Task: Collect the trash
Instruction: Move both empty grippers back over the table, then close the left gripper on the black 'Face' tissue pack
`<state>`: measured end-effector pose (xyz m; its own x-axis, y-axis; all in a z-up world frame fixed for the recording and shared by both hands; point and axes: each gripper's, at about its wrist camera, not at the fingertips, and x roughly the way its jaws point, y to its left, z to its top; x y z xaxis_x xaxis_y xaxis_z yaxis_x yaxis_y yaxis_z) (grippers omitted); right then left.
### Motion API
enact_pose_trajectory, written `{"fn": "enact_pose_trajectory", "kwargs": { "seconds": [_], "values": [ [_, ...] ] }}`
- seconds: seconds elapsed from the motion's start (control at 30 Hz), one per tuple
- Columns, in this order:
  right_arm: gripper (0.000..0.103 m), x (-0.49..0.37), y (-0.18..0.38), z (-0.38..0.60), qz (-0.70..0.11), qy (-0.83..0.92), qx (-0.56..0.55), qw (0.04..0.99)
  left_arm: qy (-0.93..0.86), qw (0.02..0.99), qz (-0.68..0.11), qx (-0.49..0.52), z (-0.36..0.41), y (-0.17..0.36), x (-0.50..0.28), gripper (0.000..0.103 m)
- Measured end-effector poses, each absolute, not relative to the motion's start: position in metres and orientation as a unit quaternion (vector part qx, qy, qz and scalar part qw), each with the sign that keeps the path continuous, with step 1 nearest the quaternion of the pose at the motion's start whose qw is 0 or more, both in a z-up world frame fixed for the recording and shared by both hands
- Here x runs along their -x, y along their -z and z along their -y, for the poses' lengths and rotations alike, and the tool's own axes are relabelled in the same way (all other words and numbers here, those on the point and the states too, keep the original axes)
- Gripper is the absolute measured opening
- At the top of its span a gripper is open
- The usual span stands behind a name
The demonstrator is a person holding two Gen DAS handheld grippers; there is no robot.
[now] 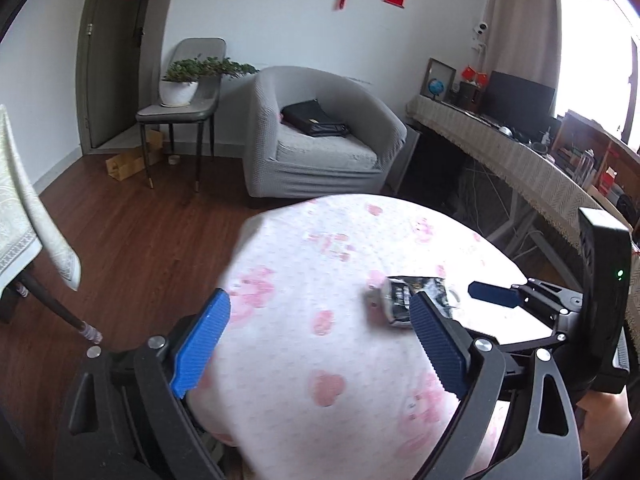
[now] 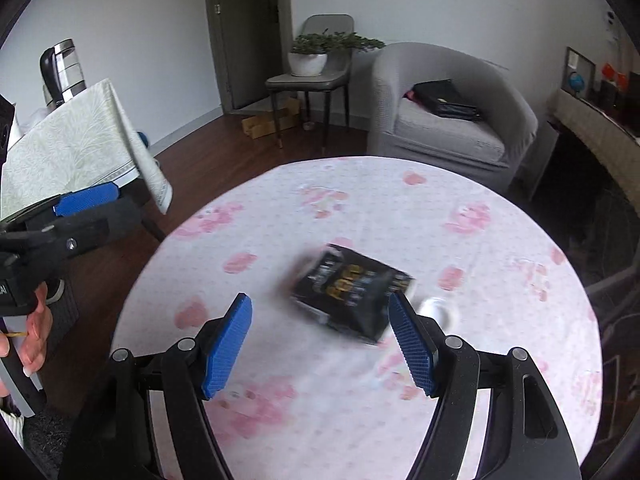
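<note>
- Living room with a dark wood floor; a round table (image 2: 280, 208) under a white cloth with pink prints stands at the centre and serves as the landmark.
- Black packet (image 2: 350, 290) with gold lettering lies flat on the table, roughly mid-top, blurred in both views.
- Small white object (image 2: 438, 309) sits on the table just beside the packet; too blurred to identify.
- Right gripper (image 2: 320, 344) hovers over the near part of the table, its blue pads spread wide, nothing between them; the packet lies just beyond the right pad.
- Left gripper (image 1: 320, 344) hangs above the table's edge, jaws likewise wide apart and empty; in its view the packet (image 1: 416, 298) shows past the right pad.
- Right-wrist view shows the left gripper (image 2: 86, 200) off the table's left side, held in a hand (image 2: 34, 332).
- Left-wrist view shows the right gripper (image 1: 494, 295) reaching over the table's far right edge.
- Grey armchair (image 2: 452, 120) stands beyond the table, a black bag (image 2: 444, 100) on its seat.
- Potted plant (image 2: 310, 54) rests on a grey chair (image 2: 316, 76) beyond the table, left of the armchair; cardboard (image 2: 268, 120) lies on the floor beneath.
- Second table (image 2: 68, 144) with a pale cloth stands left of the round table, a kettle (image 2: 62, 70) on it.
- Long desk (image 1: 520, 152) with a monitor (image 1: 520, 96) runs right of the table.
</note>
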<state>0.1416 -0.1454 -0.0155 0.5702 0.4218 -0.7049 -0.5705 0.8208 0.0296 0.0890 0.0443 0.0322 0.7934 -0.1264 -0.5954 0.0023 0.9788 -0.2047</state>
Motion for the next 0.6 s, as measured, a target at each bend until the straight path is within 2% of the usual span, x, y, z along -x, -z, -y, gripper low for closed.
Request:
{"fn": "enact_pose_trajectory", "kwargs": {
  "seconds": [0.3,0.43,0.6],
  "values": [
    [0.072,-0.15,0.024,0.208,-0.378,-0.25,0.098,0.886,0.055,0.93,-0.353,0.083,0.004,-0.009,-0.119,0.095],
    [0.078,-0.152,0.031,0.231,-0.387,-0.246,0.092,0.884,0.07,0.927,-0.363,0.069,0.025,-0.002,-0.13,0.096],
    [0.08,-0.152,0.035,0.251,-0.393,-0.245,0.09,0.882,0.078,0.919,-0.382,0.052,0.052,0.012,-0.144,0.096]
  ]
}}
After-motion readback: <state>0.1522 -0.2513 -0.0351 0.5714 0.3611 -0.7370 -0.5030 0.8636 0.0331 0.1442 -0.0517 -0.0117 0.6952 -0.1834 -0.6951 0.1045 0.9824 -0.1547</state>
